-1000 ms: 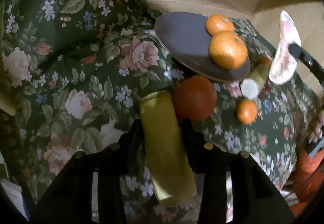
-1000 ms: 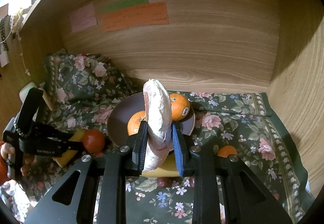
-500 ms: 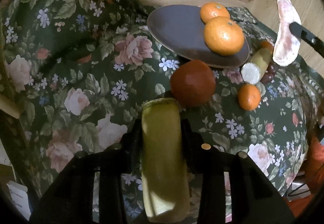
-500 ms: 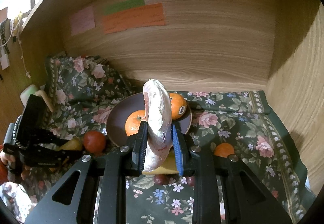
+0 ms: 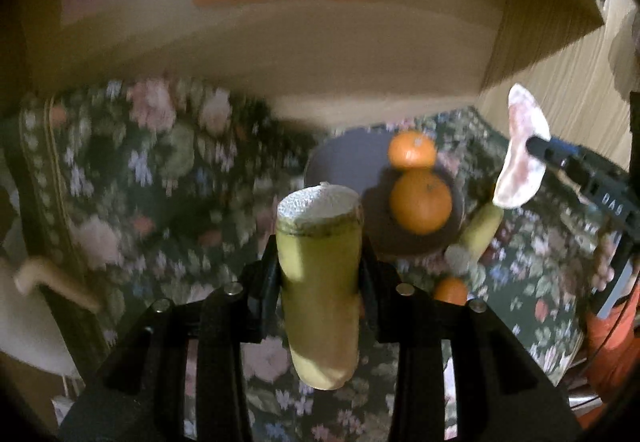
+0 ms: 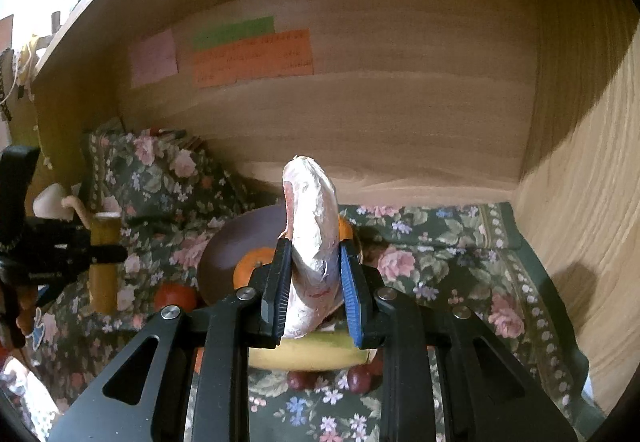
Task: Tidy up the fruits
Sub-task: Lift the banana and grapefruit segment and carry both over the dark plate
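1. Left wrist view: the left gripper (image 5: 320, 274) is at 6 o'clock, squeezed tight on a yellow banana piece (image 5: 318, 282). The piece stands up between the black fingers, with its white cut end on top.
2. Past it, at 3 o'clock, a small orange (image 5: 450, 291) lies on the flowery cloth (image 5: 160, 182). Another banana piece (image 5: 478, 232) lies just beyond it, beside the plate.
3. A dark plate (image 5: 344, 166) sits further back at about 1 o'clock. 2 oranges are on it, a big orange (image 5: 421, 201) in front and a smaller orange (image 5: 412, 149) behind.
4. Far right, at 2 o'clock, the other tool holds a pale pink slice up in the air.
5. Right wrist view: the right gripper (image 6: 314, 282) is at 6 o'clock, pressed shut on that pink slice (image 6: 310, 234). The slice points up.
6. Under the fingers lie a yellow banana piece and some dark red grapes (image 6: 358, 378) on the cloth.
7. A red tomato (image 6: 175, 296) sits at 9 o'clock, next to the plate.
8. At the back is a wooden wall (image 6: 400, 102) with pink, green and orange paper notes (image 6: 252, 58) at 11 o'clock.
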Demonstrator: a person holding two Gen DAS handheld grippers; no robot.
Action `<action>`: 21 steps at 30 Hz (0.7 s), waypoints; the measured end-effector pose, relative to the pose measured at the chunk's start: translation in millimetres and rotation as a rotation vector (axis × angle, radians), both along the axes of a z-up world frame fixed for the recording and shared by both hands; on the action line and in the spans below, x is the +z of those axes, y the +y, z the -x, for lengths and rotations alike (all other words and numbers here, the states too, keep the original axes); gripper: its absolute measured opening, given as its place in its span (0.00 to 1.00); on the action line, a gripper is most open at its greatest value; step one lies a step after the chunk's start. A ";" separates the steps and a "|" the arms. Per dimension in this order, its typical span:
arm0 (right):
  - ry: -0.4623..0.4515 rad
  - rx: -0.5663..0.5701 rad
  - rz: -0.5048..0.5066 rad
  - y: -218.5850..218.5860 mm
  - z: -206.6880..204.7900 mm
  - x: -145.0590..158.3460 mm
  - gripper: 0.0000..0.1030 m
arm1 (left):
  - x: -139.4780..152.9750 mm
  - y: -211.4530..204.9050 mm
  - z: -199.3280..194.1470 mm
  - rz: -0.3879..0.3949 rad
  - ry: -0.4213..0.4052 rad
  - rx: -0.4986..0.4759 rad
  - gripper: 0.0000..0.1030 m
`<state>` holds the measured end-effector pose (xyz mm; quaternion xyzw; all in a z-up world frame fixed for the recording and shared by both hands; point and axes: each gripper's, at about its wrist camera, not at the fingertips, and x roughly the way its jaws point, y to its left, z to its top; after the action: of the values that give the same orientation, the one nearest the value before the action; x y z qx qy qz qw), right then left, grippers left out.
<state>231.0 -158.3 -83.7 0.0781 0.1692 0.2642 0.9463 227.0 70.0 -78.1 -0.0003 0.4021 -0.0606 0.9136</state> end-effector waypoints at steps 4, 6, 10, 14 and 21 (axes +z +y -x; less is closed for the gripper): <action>-0.002 0.005 0.003 1.9 -6.2 5.5 0.21 | 13.3 -9.3 -14.0 0.002 -0.041 -0.027 0.34; -0.004 0.007 0.008 3.5 -9.7 6.6 0.21 | 16.9 -13.9 -23.1 0.004 -0.054 -0.045 0.34; -0.005 0.012 0.019 8.8 -19.5 7.8 0.21 | 17.5 -25.3 -47.0 0.011 -0.057 -0.079 0.34; -0.002 0.017 0.042 14.8 -29.9 8.9 0.21 | 6.5 -35.0 -73.7 0.010 -0.033 -0.100 0.34; 0.024 0.041 0.156 38.5 -57.4 6.0 0.21 | -21.1 -50.4 -112.1 -0.005 0.019 -0.118 0.34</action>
<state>288.4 -119.8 -77.7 0.0038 0.2023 0.2688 0.9417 339.2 19.6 -99.2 0.0248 0.4101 -0.1133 0.9047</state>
